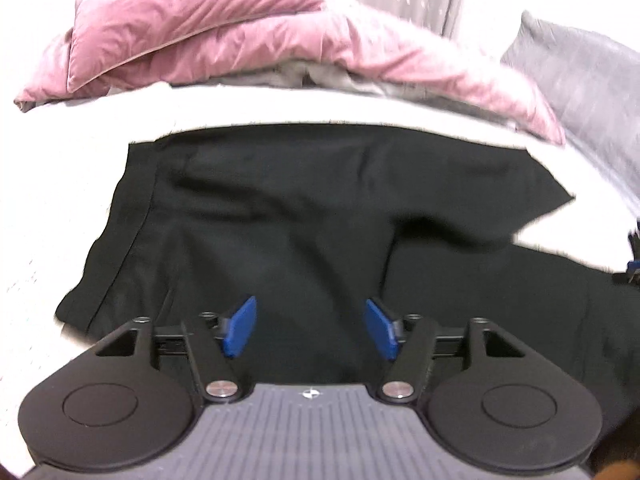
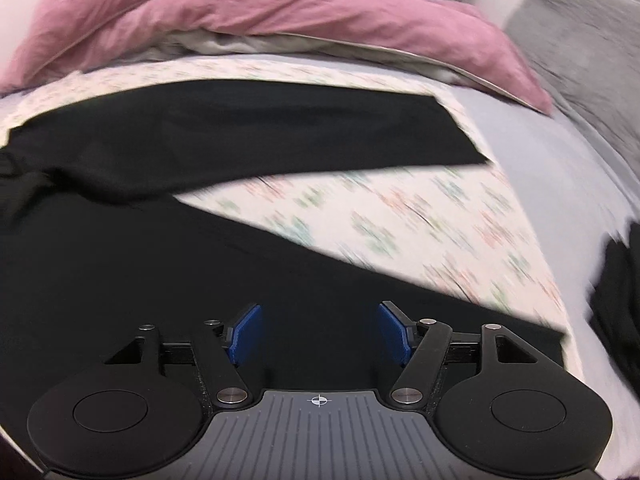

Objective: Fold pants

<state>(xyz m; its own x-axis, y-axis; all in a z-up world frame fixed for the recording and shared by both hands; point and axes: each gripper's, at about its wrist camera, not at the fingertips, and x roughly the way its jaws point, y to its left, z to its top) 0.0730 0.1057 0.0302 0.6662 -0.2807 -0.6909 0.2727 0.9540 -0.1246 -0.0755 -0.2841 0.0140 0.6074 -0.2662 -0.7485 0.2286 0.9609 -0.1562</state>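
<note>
Black pants [image 1: 280, 216] lie spread on the bed. The left wrist view shows the wide waist end, with a seam down its left side. My left gripper [image 1: 310, 326] is open and empty just above the near part of the cloth. The right wrist view shows the two legs [image 2: 248, 140] splayed apart in a V, with patterned sheet between them. My right gripper [image 2: 320, 334] is open and empty over the near leg [image 2: 140, 272]. Its blue pads [image 2: 246, 332] hold nothing.
A pink duvet [image 1: 240, 28] is bunched along the far side of the bed. A grey pillow [image 2: 580, 40] lies at the far right. The floral sheet [image 2: 420, 216] covers the bed. Another dark cloth [image 2: 616, 304] sits at the right edge.
</note>
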